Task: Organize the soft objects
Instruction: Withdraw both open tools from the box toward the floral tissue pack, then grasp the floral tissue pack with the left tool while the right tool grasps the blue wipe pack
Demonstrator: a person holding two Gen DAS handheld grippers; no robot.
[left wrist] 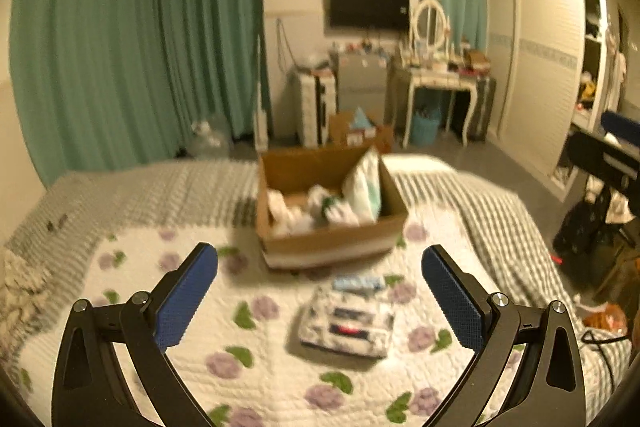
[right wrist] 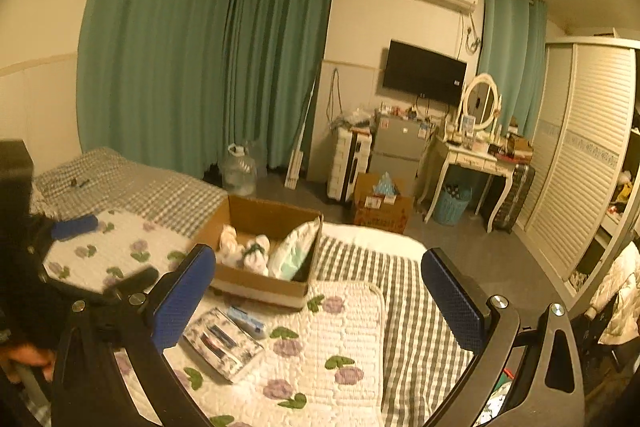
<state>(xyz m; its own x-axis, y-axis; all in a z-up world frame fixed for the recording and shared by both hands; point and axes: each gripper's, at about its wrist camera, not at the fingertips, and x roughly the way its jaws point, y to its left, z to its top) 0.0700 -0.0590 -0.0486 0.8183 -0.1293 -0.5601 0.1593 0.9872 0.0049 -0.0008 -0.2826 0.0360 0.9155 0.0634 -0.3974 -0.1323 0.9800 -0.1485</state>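
A cardboard box stands on the bed and holds several white soft bundles and a white-and-teal pack leaning on its right wall. A patterned tissue pack and a small blue pack lie on the floral quilt in front of the box. My left gripper is open and empty above the tissue pack. My right gripper is open and empty, to the right of the box.
The floral quilt lies over a grey checked bedspread. Teal curtains, a dressing table, a wardrobe, a floor box and a water jug stand beyond the bed.
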